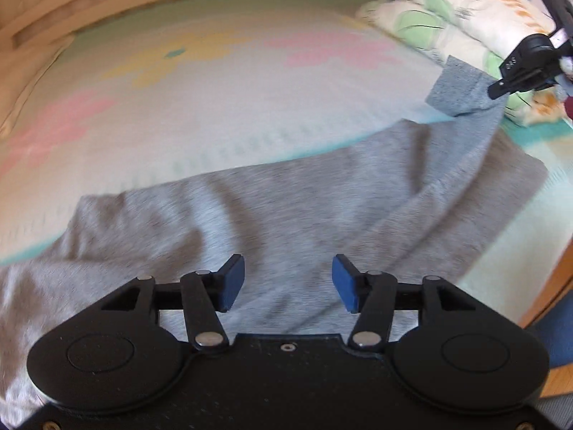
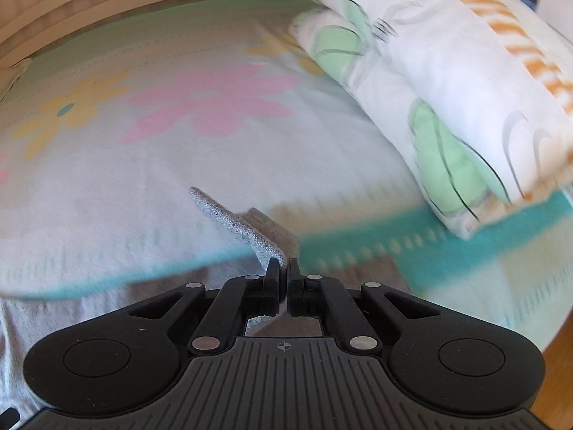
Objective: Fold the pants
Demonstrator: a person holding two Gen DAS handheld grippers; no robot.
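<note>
While the left gripper (image 1: 288,283) hovers over the grey pants (image 1: 279,215) on the bed (image 1: 222,107), fingers (image 1: 232,283) wide apart and holding nothing, the cloth lies unpinned; any pull could drag it whole. Right gripper (image 1: 501,87) lifts the cuff near the folded quilt (image 1: 447,10).

Right wrist view: right gripper (image 2: 283,279) fingers clamped on a thin cuff edge of the pants (image 2: 232,220). Shallow bite, likely to slip; frame blurred.
</note>
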